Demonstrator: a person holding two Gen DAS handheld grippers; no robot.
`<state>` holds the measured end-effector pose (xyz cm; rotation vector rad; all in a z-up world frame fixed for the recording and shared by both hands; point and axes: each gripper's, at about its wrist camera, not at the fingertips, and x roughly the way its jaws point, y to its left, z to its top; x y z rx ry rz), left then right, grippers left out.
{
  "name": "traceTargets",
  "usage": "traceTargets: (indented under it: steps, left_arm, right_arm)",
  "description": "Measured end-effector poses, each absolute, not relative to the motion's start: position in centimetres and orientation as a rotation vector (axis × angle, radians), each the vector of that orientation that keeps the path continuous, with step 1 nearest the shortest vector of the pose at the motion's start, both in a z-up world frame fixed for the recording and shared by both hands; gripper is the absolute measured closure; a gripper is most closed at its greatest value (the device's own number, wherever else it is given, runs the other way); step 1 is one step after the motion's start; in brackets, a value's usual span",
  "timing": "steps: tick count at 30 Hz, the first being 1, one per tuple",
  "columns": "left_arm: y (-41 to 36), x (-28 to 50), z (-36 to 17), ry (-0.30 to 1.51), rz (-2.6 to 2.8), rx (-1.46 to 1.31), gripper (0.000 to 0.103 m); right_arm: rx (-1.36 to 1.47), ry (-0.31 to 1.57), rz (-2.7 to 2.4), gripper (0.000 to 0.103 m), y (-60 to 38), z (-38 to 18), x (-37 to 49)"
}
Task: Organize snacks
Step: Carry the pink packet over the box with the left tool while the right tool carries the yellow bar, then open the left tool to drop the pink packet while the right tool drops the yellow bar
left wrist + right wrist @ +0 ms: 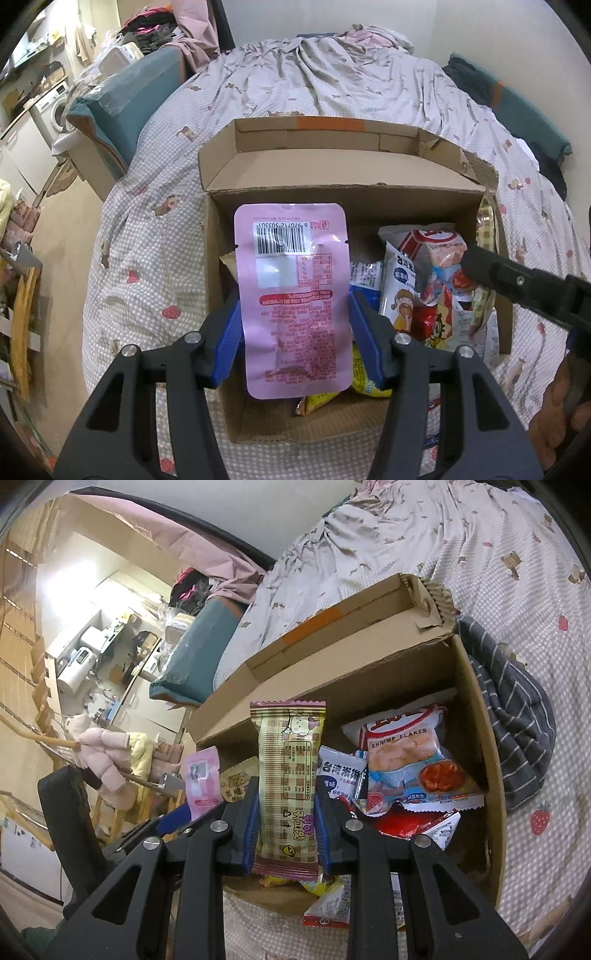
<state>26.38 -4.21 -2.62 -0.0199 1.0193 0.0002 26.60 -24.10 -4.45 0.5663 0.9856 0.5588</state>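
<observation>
My left gripper (293,325) is shut on a pink snack pouch (293,295) and holds it upright over the left half of an open cardboard box (332,192) on the bed. My right gripper (284,819) is shut on a tan checked snack bar packet (288,775), held upright over the same box (476,716). Several snack packs lie in the box's right half, among them a shrimp flakes bag (406,753) (439,251). The right gripper's black body (517,280) shows at the right of the left wrist view. The pink pouch (201,779) shows in the right wrist view.
The box sits on a bed with a dotted strawberry-print cover (155,236). A grey striped cloth (513,716) lies against the box's right wall. A teal cushion (122,110) stands at the bed's left edge. Furniture and a washing machine (55,107) fill the room beyond.
</observation>
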Motion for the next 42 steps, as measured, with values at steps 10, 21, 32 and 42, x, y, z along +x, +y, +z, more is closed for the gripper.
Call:
traceTargets:
  steps: [10,21,32,42]
  left_arm:
    - [-4.1,26.0,-2.6,0.998,-0.024,-0.065,0.050]
    - [-3.3,25.2,-1.9,0.997,-0.002,-0.096,0.019]
    - [-2.2,23.3,-0.9,0.990,-0.004,-0.100,0.019]
    - [-0.3,20.2,0.5,0.970,-0.006,-0.104,0.019]
  right_arm:
    - [0.621,0.972,0.572,0.073,-24.9,-4.7,26.7]
    - [0.600,0.939,0.584,0.030,-25.5,-3.8,25.9]
    - [0.589,0.919,0.544,0.030,-26.4,-2.8,24.8]
    - [0.578,0.927,0.490,0.030,-26.9,-2.6,22.5]
